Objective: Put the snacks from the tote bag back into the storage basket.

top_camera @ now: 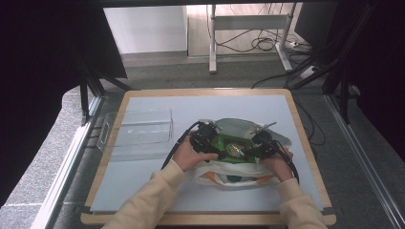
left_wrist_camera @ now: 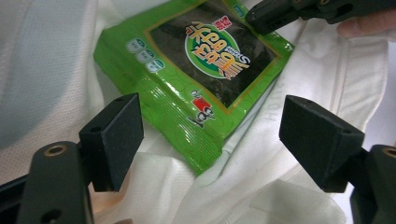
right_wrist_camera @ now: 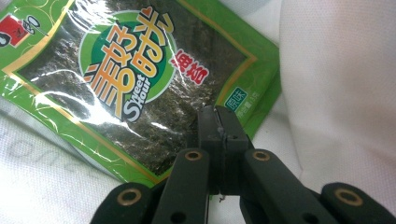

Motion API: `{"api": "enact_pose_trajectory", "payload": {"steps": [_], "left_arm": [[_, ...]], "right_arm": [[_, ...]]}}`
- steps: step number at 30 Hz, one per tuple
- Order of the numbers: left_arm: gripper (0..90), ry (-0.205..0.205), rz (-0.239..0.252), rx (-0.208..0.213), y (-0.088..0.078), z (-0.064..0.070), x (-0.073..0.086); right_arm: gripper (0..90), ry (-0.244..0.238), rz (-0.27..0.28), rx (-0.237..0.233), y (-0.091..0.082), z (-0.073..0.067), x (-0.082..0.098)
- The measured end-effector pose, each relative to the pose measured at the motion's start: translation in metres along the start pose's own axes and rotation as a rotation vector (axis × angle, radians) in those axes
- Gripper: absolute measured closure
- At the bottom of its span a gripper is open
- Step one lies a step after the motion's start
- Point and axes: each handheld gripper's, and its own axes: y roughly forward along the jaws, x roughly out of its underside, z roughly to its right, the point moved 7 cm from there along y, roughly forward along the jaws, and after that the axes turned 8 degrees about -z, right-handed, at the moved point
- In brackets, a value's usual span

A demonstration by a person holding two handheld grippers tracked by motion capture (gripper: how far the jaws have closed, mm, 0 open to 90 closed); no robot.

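Observation:
A green seaweed snack packet (top_camera: pixel 232 145) lies on a white cloth bag (top_camera: pixel 229 172) on the table. In the left gripper view, my left gripper (left_wrist_camera: pixel 210 112) is open, its jaws standing wide on either side of the packet's (left_wrist_camera: pixel 187 70) near corner without touching it. My right gripper (right_wrist_camera: pixel 217 112) is shut, its jaws pressed together with the tips at the packet's (right_wrist_camera: pixel 116 70) edge, next to the bag's cloth (right_wrist_camera: pixel 336 93). Whether cloth or foil is pinched between them I cannot tell. From the left gripper view, the right gripper (left_wrist_camera: pixel 254 16) sits at the packet's far corner.
A clear plastic bin (top_camera: pixel 138 129) stands at the left of the pale blue mat (top_camera: pixel 157 191). The wooden table edge (top_camera: pixel 205 90) borders the mat. A person's hands in cream sleeves (top_camera: pixel 153 195) come in from the front.

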Motion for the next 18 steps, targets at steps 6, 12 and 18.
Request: {"api": "enact_pose_trajectory", "payload": {"steps": [6,12,18], "left_arm": [[21.7,-0.024,0.002,-0.004,-0.0018,-0.0021,-0.0021],[21.6,-0.031,-0.019,-0.019,-0.0002,0.0008,-0.0046],[21.1,-0.039,-0.024,-0.026,-0.0003,0.0009,-0.0066]], "right_arm": [[89.8,0.010,0.007,-0.009,0.0001,0.0005,0.0002],[89.8,0.008,0.015,-0.002,0.0002,0.0002,0.0012],[89.9,0.011,0.025,-0.001,0.0007,0.0006,0.0021]]}}
